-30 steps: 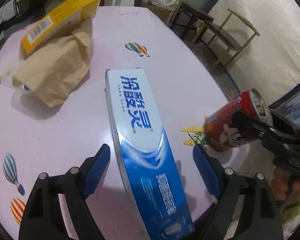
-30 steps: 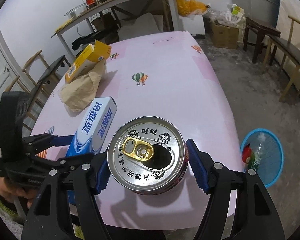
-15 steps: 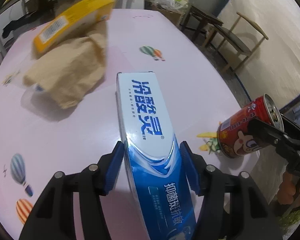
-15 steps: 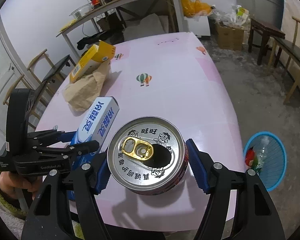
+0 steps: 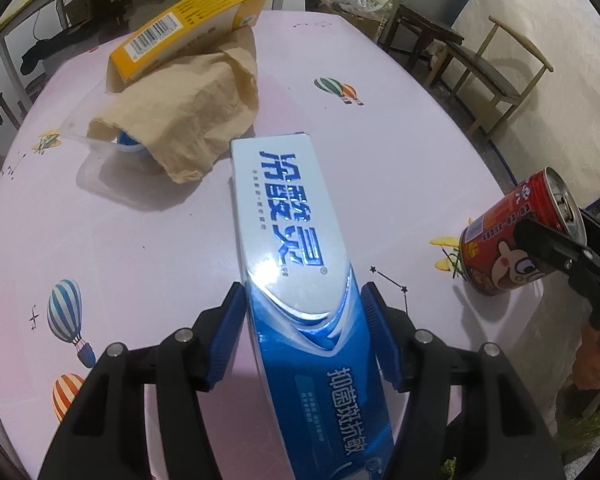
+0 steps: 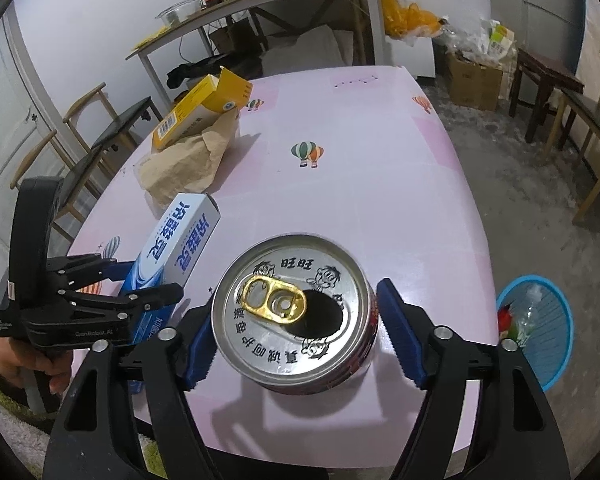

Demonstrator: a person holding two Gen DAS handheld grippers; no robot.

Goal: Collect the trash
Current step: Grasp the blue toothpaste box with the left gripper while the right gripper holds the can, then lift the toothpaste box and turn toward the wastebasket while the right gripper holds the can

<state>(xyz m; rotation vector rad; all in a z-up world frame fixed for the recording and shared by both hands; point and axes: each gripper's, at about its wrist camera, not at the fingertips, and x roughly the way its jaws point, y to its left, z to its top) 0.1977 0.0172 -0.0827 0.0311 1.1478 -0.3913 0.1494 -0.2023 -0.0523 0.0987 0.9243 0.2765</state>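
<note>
- The counter (image 6: 380, 168), a pink surface printed with hot-air balloons, filled most of both views, with wooden chairs (image 5: 496, 68) and a side table against the walls around it.
- A blue waste basket (image 6: 556, 344) stood on the floor just off the counter's near right corner and already held some rubbish.
- A crumpled brown paper bag (image 5: 188, 116) lay toward the counter's far left, draped over a clear plastic piece with something blue inside.
- An open yellow carton (image 5: 188, 36) leaned on the back of that bag.
- A long blue-and-white toothpaste box (image 5: 292, 264) lay flat on the counter, its far end just short of the paper bag.
- The left hand-held gripper (image 5: 304, 340) straddled the box's near half, a blue pad against each long side, so it looked clamped on the box, though whether the right pad fully touched was hard to tell.
- A red drink can (image 6: 296, 316) with cartoon faces stood upright near the counter's front edge, its gold pull tab bent back over the open mouth.
- The right hand-held gripper (image 6: 296, 336) bracketed the can with its jaws opening; the left pad sat at the rim, and a clear gap showed between the right pad and the can.
- In the left wrist view the can (image 5: 520, 240) stood well apart from the box, to its right.
</note>
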